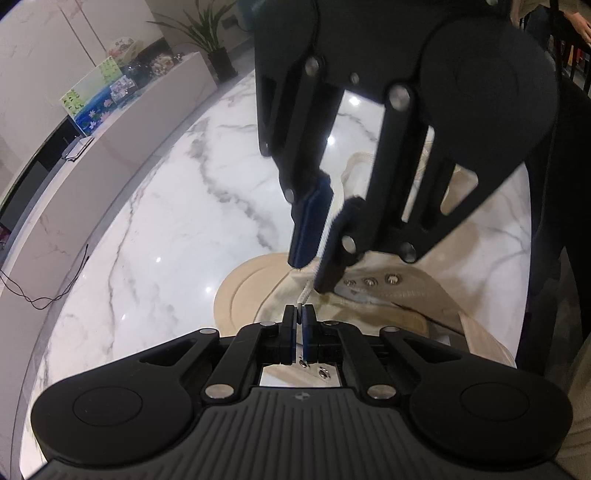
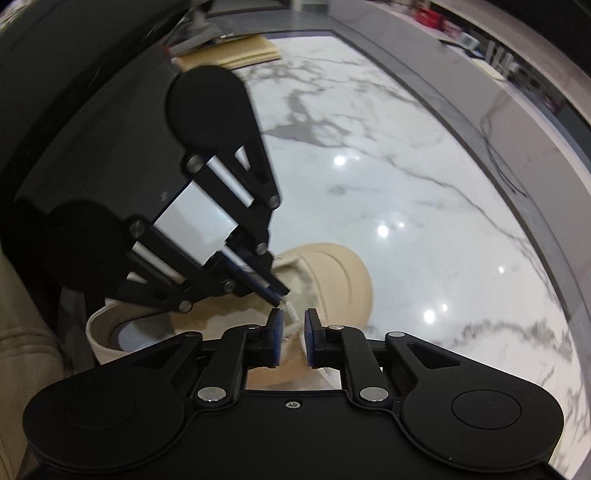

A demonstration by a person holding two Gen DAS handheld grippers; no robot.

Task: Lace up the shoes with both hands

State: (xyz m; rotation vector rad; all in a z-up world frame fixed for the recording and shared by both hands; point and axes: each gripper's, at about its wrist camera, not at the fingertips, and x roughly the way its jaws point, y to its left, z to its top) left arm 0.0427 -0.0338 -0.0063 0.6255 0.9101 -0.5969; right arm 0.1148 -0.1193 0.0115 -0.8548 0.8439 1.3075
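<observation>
We note first the white marble floor (image 1: pixel 155 229) with grey veining, which fills both views and carries several bright light reflections. On it lies a beige shoe (image 1: pixel 251 284), toe pointing away from the person; the right wrist view shows the same shoe (image 2: pixel 332 280) with its rounded toe cap to the far right and its open collar at the near left.

The left wrist view alone shows a long low white cabinet (image 1: pixel 122 147) along the far left, bearing coloured boxes and a potted plant (image 1: pixel 210 33) at its far end, and three metal eyelets (image 1: pixel 369 281) on the shoe's right flank. The right wrist view alone shows a stack of tan sheets (image 2: pixel 236 51) at the far edge of the floor and a beige sleeve (image 2: pixel 22 332) at the near left.

The left gripper (image 1: pixel 300 314) has its pads pressed together on the white lace (image 1: pixel 303 293), which rises from the shoe's throat; the right wrist view confirms this gripper (image 2: pixel 277 295) pinching the lace end (image 2: pixel 291 310). The right gripper (image 2: pixel 291 328) stands slightly apart, its pads not pressing the lace that runs between them. In the left wrist view the right gripper (image 1: pixel 314 266) comes down from the far side, the lace passing between its blue pads just above the left gripper's tips.

We find no legible writing or brand mark on the shoe or the tools.
</observation>
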